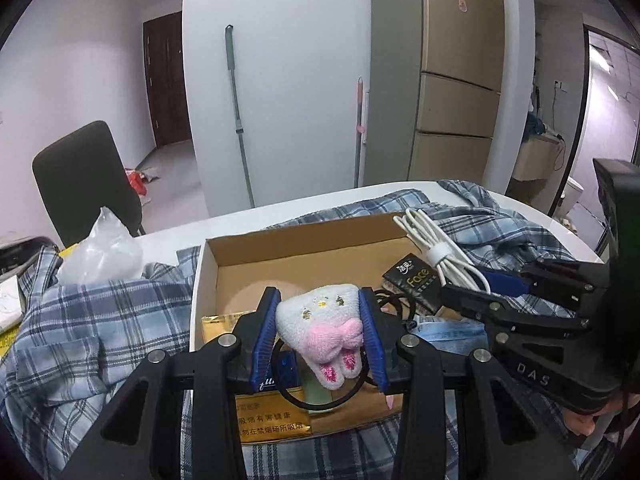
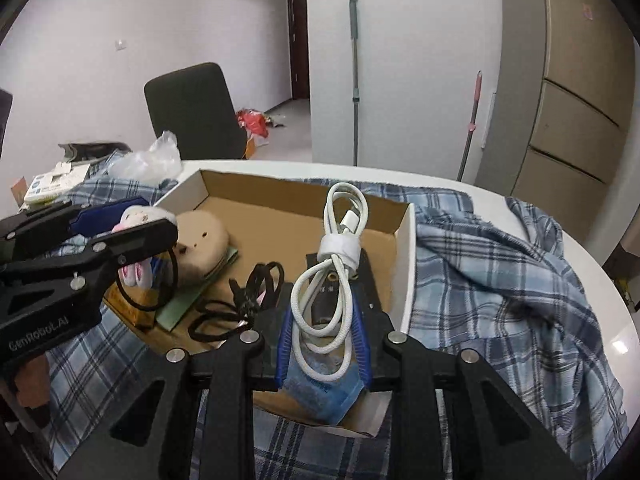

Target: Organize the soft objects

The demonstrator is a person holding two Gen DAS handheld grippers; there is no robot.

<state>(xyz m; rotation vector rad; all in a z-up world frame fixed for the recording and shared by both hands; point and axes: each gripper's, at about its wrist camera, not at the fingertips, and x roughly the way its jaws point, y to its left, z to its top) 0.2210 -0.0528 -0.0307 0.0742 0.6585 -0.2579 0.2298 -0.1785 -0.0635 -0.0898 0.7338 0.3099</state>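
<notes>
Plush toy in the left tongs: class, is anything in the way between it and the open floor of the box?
Nothing visible blocks it. The plush toy hangs over the box, whose far floor is bare. A beige pad and black cords lie below and beside it.

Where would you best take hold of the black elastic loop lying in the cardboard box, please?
Probably from above, at the far curve of the black elastic loop, which lies flat on the cardboard box floor. The white cable hangs beside it.

Home: fridge, mop, table.
</notes>
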